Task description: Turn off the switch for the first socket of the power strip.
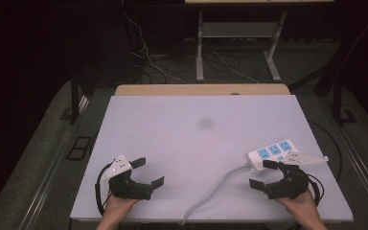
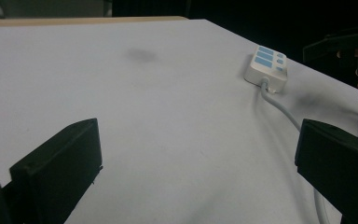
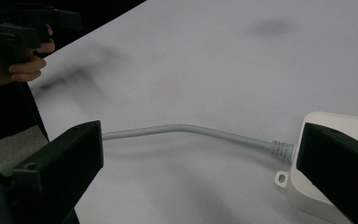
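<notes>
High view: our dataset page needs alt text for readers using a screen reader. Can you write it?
A white power strip lies near the right edge of a pale table, its grey cord trailing to the near edge. A person's right gripper, jaws open, sits beside it; the left gripper, also open, rests apart.

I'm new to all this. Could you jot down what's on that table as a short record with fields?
Surface: white table top, with a faint dark smudge
Main thing: white power strip with blue sockets, lying flat near the right edge
Its cord: grey cable curving off the near edge
Left hand-held gripper: jaws open, nothing between them, apart from the strip
Right hand-held gripper: jaws open, beside the strip's cable end, gripping nothing
Holder: a person's hands at the near edge
</notes>
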{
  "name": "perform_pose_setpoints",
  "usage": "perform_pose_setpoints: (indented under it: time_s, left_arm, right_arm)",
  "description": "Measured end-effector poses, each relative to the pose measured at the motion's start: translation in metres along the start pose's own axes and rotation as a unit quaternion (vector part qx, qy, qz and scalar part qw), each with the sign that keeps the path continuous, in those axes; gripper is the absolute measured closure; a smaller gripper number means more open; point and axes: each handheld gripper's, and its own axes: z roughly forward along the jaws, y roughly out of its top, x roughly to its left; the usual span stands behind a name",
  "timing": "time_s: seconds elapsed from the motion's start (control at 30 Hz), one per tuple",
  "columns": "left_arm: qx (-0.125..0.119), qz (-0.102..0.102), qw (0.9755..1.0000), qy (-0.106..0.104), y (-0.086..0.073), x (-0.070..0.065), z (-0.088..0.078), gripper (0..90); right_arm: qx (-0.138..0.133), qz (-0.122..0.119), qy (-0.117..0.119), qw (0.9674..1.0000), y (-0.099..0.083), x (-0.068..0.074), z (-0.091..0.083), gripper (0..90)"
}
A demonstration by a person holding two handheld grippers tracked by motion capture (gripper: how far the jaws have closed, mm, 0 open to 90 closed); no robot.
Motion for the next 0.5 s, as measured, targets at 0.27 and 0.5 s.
perform_pose_setpoints:
  time_s: [0.27,0.5]
  left_arm:
    - [-0.003,-0.006,1.0,0.002,-0.0005,0.0012,-0.0047,0.0]
    - [0.004,-0.003,1.0,-0.002,-0.0005,0.0009,-0.0031,0.0]
  right_arm:
    - [0.009,-0.005,0.004,0.9999,0.0008,0.0001,0.0032,0.3]
    - [0.019,-0.003,0.005,0.9998,0.0012,-0.0007,0.005,0.3]
